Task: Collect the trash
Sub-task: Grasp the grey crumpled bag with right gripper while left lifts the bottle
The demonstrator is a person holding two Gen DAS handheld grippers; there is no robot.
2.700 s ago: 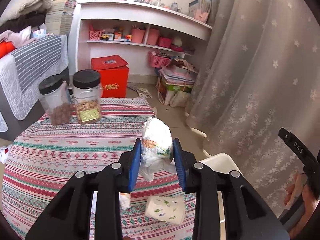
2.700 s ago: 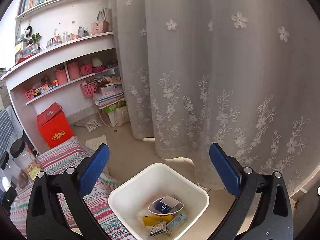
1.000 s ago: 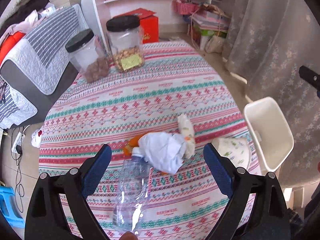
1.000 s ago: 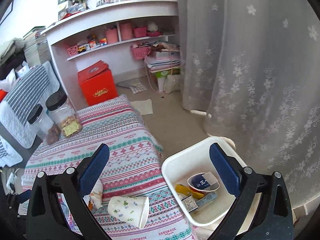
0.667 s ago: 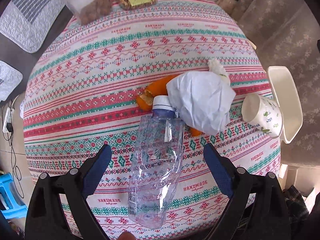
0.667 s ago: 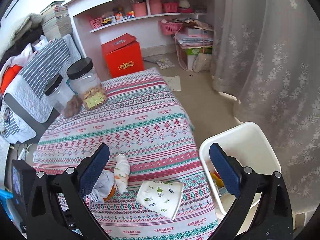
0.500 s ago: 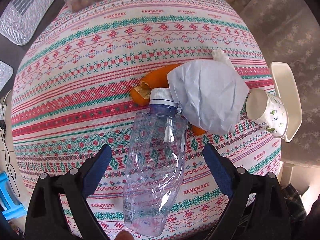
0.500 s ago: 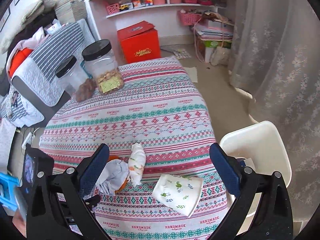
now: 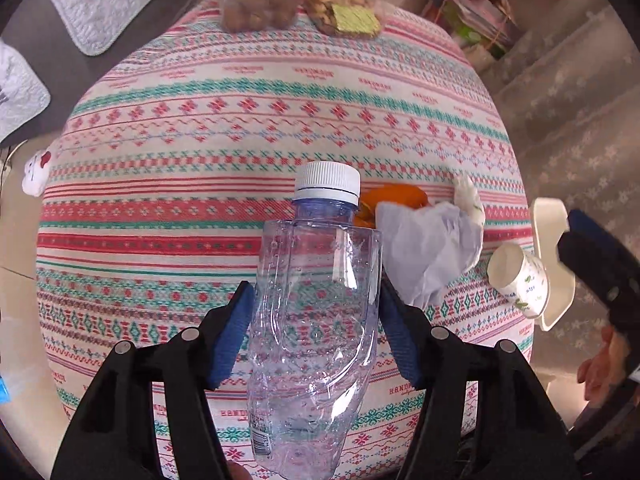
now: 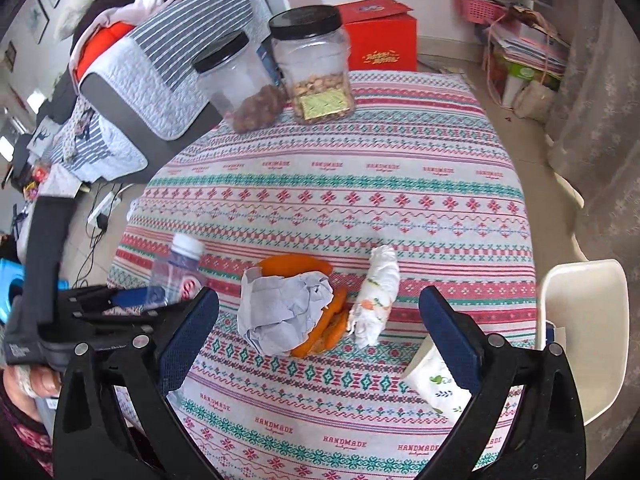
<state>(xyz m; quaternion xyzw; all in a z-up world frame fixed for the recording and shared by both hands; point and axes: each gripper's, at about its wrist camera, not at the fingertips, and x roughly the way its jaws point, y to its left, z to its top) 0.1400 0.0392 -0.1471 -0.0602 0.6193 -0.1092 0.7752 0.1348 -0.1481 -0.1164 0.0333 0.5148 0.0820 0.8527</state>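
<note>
My left gripper (image 9: 316, 336) is shut on a clear crushed plastic bottle (image 9: 316, 320) with a white cap, held over the table; the bottle also shows in the right wrist view (image 10: 176, 272). My right gripper (image 10: 318, 336) is open and empty above the trash pile. The pile holds crumpled white paper (image 10: 284, 312), orange peel (image 10: 296, 266), a rolled tissue wad (image 10: 374, 296) and a paper cup (image 10: 436, 384) on its side. A white bin (image 10: 584, 320) stands off the table's right edge.
Two black-lidded jars (image 10: 312, 64) stand at the table's far side on the patterned cloth (image 10: 360, 184). A grey quilted seat (image 10: 132, 80) is at the left, a red box (image 10: 380, 40) and shelves behind, a curtain (image 9: 580, 100) at the right.
My left gripper let go of the tissue wad, swung back over the table and closed on the bottle. My right gripper turned from the bin toward the trash pile.
</note>
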